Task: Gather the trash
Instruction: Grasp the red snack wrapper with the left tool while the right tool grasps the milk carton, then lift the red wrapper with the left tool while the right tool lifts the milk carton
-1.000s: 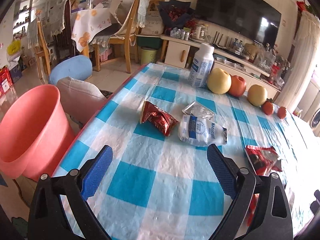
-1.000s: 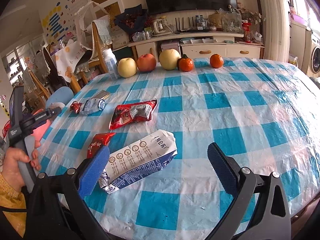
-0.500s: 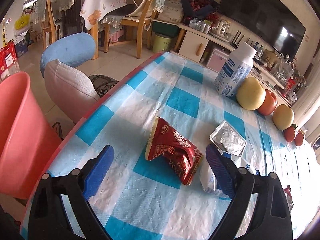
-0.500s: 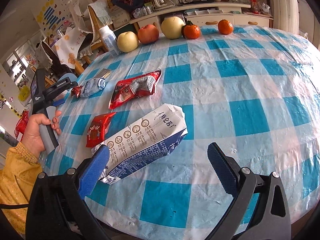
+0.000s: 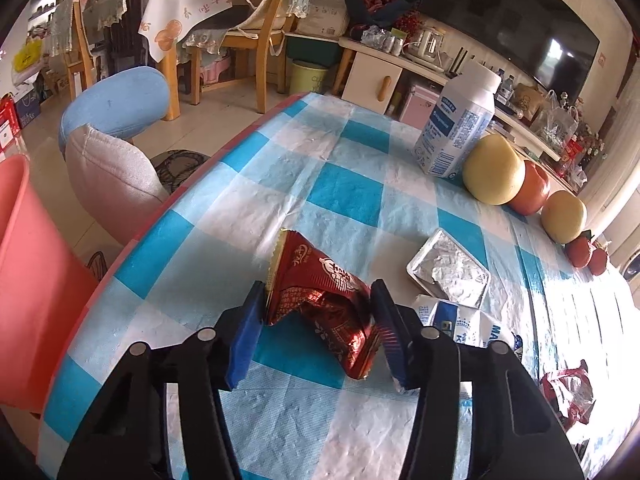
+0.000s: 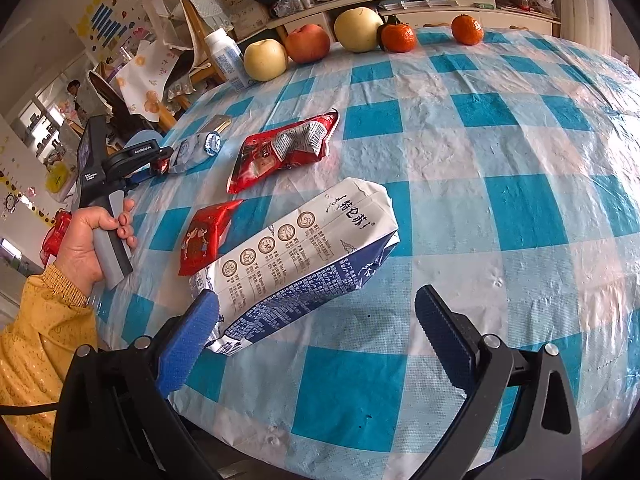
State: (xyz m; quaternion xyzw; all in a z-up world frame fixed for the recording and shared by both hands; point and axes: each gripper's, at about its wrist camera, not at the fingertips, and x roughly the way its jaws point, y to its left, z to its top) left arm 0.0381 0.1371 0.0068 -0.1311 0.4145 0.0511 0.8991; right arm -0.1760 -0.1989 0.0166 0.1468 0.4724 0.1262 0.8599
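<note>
The red wrapper (image 5: 320, 300) sits right between the left gripper (image 5: 318, 316) pads, which have just been closing and now pinch it on both sides. Just right of the wrapper are a foil tray (image 5: 450, 274) and crumpled pouch (image 5: 460, 322). Right gripper (image 6: 316, 338) is wide apart, its left pad against the carton (image 6: 304, 256).

The pink bin (image 5: 28, 280) is running off the left edge, its rim unseen. The left gripper (image 5: 320, 320) is covering the red wrapper's (image 5: 320, 300) sides, and a black finger is hiding part of the white pouch (image 5: 460, 320).
</note>
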